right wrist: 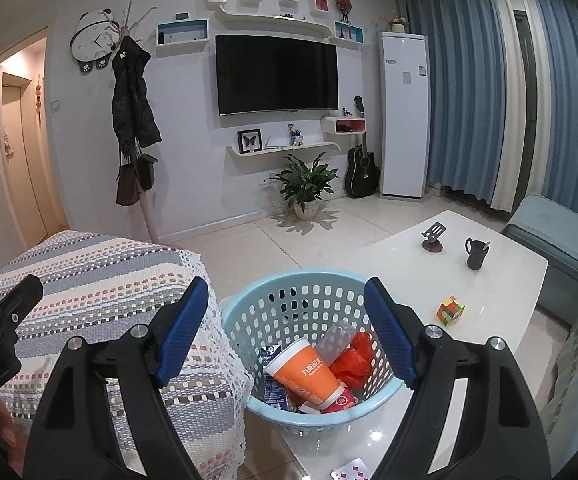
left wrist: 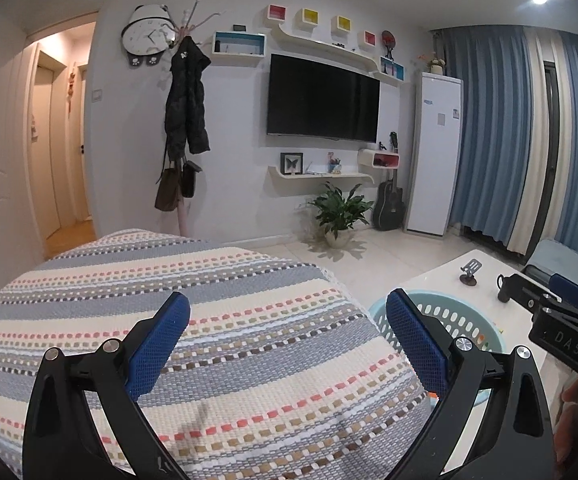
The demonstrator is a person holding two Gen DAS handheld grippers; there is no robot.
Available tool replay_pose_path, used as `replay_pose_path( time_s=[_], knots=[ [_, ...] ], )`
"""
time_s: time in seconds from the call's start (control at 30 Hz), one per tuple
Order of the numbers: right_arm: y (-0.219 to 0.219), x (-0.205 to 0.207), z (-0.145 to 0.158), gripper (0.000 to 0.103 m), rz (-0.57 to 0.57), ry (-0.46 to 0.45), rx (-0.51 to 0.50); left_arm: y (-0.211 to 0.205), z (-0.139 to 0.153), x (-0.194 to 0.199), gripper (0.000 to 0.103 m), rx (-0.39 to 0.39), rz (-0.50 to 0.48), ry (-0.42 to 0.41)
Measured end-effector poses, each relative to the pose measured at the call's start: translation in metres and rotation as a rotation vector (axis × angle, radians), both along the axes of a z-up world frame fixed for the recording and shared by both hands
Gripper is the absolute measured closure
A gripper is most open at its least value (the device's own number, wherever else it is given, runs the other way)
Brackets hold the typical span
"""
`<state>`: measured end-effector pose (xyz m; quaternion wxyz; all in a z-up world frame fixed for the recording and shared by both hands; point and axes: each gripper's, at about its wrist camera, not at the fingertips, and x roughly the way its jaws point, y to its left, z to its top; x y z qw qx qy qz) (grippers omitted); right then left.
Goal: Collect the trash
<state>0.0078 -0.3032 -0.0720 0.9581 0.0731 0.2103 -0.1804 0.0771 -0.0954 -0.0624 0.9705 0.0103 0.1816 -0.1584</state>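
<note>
A light blue perforated basket (right wrist: pixel 249 312) stands on the white table's near-left corner; its rim also shows in the left wrist view (left wrist: pixel 449 304). Inside lie an orange paper cup (right wrist: pixel 309 372), a red plastic bag (right wrist: pixel 353 356), a clear plastic bottle (right wrist: pixel 335 340) and a blue wrapper (right wrist: pixel 271 376). My right gripper (right wrist: pixel 285 300) is open and empty, held just above the basket. My left gripper (left wrist: pixel 287 312) is open and empty over the striped woven cover (left wrist: pixel 209 320), left of the basket.
On the white table (right wrist: pixel 429 280) stand a black mug (right wrist: pixel 475 254), a small phone stand (right wrist: pixel 433 238) and a colour cube (right wrist: pixel 451 310). A card (right wrist: pixel 349 472) lies at the table's near edge. A blue-grey sofa (right wrist: pixel 549 240) is at right. Tiled floor and a potted plant (right wrist: pixel 305 188) lie beyond.
</note>
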Motion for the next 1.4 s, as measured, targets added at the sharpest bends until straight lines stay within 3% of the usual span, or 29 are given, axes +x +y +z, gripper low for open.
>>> replay_pose_path(
  time_s=[0.27, 1.4],
  knots=[
    [-0.002, -0.004, 0.001, 0.02, -0.006, -0.006, 0.003, 0.003, 0.001, 0.004, 0.008, -0.013, 0.002, 0.02],
    [0.001, -0.003, 0.001, 0.018, 0.025, 0.001, 0.003, 0.008, -0.001, 0.01, 0.008, -0.009, 0.007, 0.024]
  ],
)
